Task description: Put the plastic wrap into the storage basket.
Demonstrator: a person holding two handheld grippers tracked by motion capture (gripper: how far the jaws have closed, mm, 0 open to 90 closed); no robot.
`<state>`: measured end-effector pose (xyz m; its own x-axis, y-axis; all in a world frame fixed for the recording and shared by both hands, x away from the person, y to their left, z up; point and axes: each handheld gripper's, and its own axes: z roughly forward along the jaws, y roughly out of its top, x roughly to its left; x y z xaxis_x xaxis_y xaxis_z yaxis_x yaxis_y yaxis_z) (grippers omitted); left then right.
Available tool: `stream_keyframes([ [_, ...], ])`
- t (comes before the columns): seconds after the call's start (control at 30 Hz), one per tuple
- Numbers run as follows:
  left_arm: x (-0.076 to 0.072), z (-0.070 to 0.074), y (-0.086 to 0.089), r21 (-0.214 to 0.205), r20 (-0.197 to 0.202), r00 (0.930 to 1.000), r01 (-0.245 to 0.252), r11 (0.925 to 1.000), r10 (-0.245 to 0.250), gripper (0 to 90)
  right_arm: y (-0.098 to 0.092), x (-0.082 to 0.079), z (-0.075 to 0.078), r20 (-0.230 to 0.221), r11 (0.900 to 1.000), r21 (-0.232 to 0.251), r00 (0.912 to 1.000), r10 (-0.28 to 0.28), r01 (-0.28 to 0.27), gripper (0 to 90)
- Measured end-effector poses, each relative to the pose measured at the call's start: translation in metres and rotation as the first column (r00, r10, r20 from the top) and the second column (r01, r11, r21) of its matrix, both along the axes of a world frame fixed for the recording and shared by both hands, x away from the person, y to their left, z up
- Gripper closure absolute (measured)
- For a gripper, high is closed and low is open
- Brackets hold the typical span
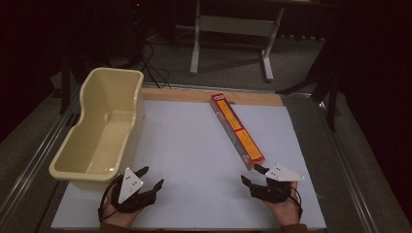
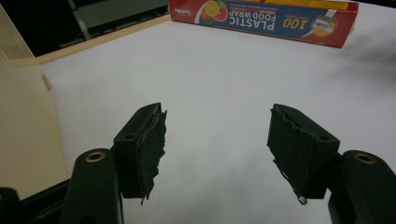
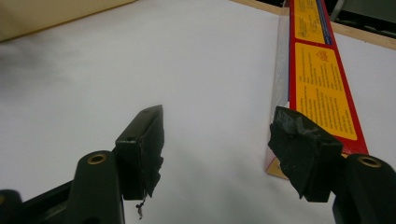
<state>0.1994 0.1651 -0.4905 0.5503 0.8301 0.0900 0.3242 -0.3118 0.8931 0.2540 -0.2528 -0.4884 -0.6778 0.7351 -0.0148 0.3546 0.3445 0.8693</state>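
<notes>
1. Approach stage, by the look of it: right gripper [image 1: 256,175] set just short of the near end of the plastic food wrap box [image 1: 236,130], jaws spread wide, nothing between them.
2. Left gripper [image 1: 151,177] parked beside the near corner of the cream plastic tub [image 1: 83,160], jaws likewise apart and empty.
3. Box lying flat and diagonal on the white sheet [image 1: 194,150], far end near the wooden strip [image 1: 175,94] at the back, well apart from the tub.
4. From the right gripper view: one black pad [image 3: 299,140] almost against the box's near corner [image 3: 322,88], the other out over bare sheet.
5. Next move, most likely: shift right so both pads straddle the narrow box, then close across its width.
6. Probable destination: the tub, seemingly empty.
7. Caution: long box, end grip, likely to droop or swing.
</notes>
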Motion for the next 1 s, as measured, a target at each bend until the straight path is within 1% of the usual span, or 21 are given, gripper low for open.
stream_keyframes([
  [0.1,0.0,0.0,0.0,0.001,0.001,1.0,-0.001,1.0,0.001,36.1,-0.001,0.001,0.0,0.001,1.0,0.004,1.0,-0.004,0.004,34.6],
  [0.2,0.001,-0.001,0.0,0.005,-0.01,0.9997,-0.02,0.9998,0.02,36.1,-0.002,0.002,0.0,-0.002,0.9999,0.005,0.9999,-0.012,0.012,34.6],
  [0.23,0.001,-0.001,0.002,-0.005,-0.014,0.9996,-0.025,0.9997,0.025,36.1,-0.002,0.003,0.0,-0.002,0.9999,0.007,0.9999,-0.014,0.014,34.7],
  [0.27,0.001,-0.001,0.002,-0.005,-0.013,0.9996,-0.025,0.9997,0.025,36.1,-0.002,0.003,0.0,0.0,0.9998,0.007,0.9998,-0.017,0.017,35.0],
  [0.37,0.001,-0.001,0.002,0.0,-0.012,0.9996,-0.026,0.9997,0.026,36.1,-0.002,0.004,0.001,0.008,0.9995,-0.012,0.9995,-0.03,0.03,35.2],
  [0.47,0.001,-0.001,0.001,0.006,-0.007,0.9995,-0.03,0.9995,0.031,36.1,-0.004,0.006,0.001,0.005,0.9992,-0.015,0.9993,-0.037,0.037,35.3],
  [0.5,0.001,-0.001,0.001,0.003,-0.01,0.9994,-0.034,0.9994,0.034,36.1,-0.006,0.008,0.002,0.003,0.999,0.002,0.999,-0.046,0.046,35.2],
  [0.6,0.0,-0.001,0.002,-0.002,-0.01,0.9992,-0.038,0.9993,0.038,35.9,-0.008,0.012,0.005,0.006,0.9985,0.011,0.9985,-0.054,0.054,35.2],
  [0.7,0.0,-0.001,0.002,-0.006,-0.013,0.9992,-0.038,0.9993,0.037,35.9,-0.006,0.017,0.01,0.003,0.9988,0.022,0.9991,-0.043,0.043,35.1],
  [0.73,-0.001,-0.001,0.001,-0.006,-0.012,0.9995,-0.028,0.9996,0.028,35.8,-0.005,0.018,0.011,0.001,0.9989,0.028,0.9993,-0.036,0.036,35.1],
  [0.83,-0.001,-0.001,0.0,-0.002,-0.007,0.9997,-0.024,0.9997,0.024,35.7,-0.003,0.023,0.014,0.008,0.9995,0.023,0.9997,-0.024,0.024,35.1],
  [0.87,-0.001,-0.001,0.0,-0.001,-0.007,0.9995,-0.03,0.9995,0.03,35.8,0.001,0.029,0.017,0.006,0.9997,0.019,0.9999,-0.015,0.015,34.8],
  [0.9,-0.001,-0.001,0.0,-0.001,-0.007,0.9995,-0.03,0.9995,0.03,35.8,0.001,0.029,0.017,0.006,0.9997,0.019,0.9999,-0.015,0.015,34.8],
  [0.97,-0.001,-0.001,0.002,-0.008,-0.012,0.999,-0.044,0.999,0.044,35.8,0.004,0.037,0.019,-0.001,0.9997,0.015,0.9998,-0.02,0.02,34.5],
  [1.0,-0.001,-0.001,0.002,-0.008,-0.012,0.999,-0.044,0.999,0.044,35.8,0.004,0.037,0.019,-0.001,0.9997,0.015,0.9998,-0.02,0.02,34.5],
])
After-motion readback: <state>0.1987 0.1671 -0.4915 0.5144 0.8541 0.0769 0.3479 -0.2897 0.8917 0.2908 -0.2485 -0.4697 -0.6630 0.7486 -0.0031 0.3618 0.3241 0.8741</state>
